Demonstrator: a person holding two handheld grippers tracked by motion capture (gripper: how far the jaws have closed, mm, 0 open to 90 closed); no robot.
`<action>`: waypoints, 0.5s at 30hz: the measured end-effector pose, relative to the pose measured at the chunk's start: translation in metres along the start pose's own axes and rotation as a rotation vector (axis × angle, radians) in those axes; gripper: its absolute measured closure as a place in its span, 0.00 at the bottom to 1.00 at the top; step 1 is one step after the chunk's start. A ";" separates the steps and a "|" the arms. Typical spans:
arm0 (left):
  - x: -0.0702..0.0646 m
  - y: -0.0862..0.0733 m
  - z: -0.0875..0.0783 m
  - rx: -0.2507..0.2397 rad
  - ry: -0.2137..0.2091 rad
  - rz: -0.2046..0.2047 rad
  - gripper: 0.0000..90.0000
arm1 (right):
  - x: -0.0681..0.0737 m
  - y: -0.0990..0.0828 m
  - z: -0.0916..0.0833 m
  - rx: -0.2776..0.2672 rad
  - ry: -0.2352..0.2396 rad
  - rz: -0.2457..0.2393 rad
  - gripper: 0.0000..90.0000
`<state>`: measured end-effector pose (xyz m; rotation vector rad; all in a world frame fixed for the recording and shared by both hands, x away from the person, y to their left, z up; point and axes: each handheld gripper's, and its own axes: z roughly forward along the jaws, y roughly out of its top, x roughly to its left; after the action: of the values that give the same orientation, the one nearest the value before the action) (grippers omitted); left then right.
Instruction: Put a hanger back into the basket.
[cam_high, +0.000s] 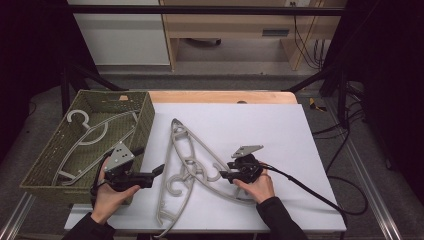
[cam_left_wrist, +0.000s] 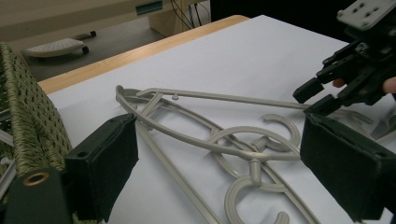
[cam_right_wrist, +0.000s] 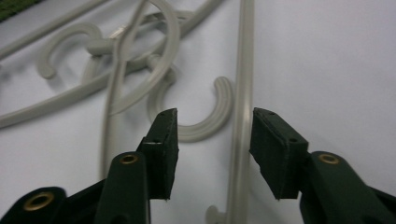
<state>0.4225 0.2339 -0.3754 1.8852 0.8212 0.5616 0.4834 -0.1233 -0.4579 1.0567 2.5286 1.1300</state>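
High view shows a tangle of pale grey plastic clothes hangers (cam_high: 192, 167) lying flat on the white-covered bench (cam_high: 280, 130), their hooks and curled inner scrolls interlocked near the middle. That knotting is likely why both hands work at once: one pull alone would drag the whole pile.

At the left stands a green woven basket (cam_high: 145, 112) with straight walls, holding more grey hangers (cam_high: 92, 135) laid flat inside, which suggests it is where sorted ones go.

Left tongs (cam_high: 159, 170) hang just beside the basket's near corner, spread wide and holding nothing, aimed across at the pile. In the left gripper view their black padded faces frame the smooth, slender bars and round hooks.

Right tongs (cam_high: 226, 170) sit at the pile's right side. In the right gripper view they (cam_right_wrist: 214, 135) are parted, with a thin straight hanger bar (cam_right_wrist: 243, 93) running up between the pads, nearer the right one, and a small open hook (cam_right_wrist: 208, 121) just beyond. I judge they are lined up to pinch that bar, not yet closed on it.
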 end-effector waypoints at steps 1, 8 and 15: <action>0.000 0.000 0.000 0.001 -0.001 -0.001 0.12 | -0.003 -0.001 0.004 0.017 -0.009 -0.005 0.62; 0.000 0.000 0.000 0.002 -0.002 0.002 0.12 | -0.008 -0.001 0.015 0.051 -0.017 0.059 0.88; 0.001 0.000 0.000 0.000 0.000 -0.002 0.12 | -0.006 -0.001 0.010 -0.003 0.000 0.064 0.90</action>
<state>0.4227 0.2349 -0.3756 1.8842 0.8223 0.5605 0.4921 -0.1221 -0.4660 1.1441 2.5097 1.1493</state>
